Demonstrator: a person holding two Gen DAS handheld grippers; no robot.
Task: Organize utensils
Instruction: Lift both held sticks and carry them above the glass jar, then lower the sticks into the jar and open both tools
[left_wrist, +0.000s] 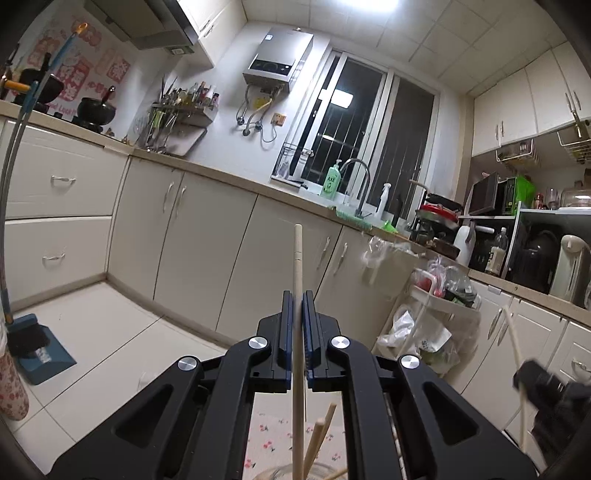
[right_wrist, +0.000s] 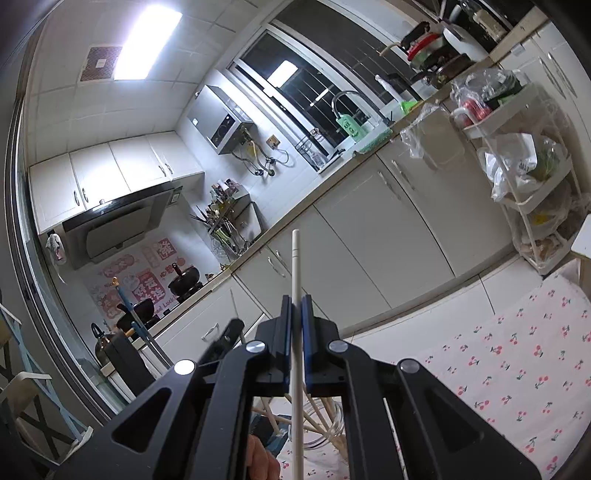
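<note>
Below both grippers, left gripper and right gripper, each pinching one chopstick, glass jar of chopsticks.

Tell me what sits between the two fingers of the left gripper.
In the left wrist view, a wooden chopstick stands clamped between the fingers of the left gripper, running from above the fingertips down toward the glass jar below.

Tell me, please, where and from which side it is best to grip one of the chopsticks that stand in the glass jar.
Grip the upper free part of a leaning chopstick, above the rim of the glass jar, coming from above with a finger on each side. The sticks are thin and round and lean apart, so probably only their tops can be reached. Both grippers already hold one stick this way.
</note>
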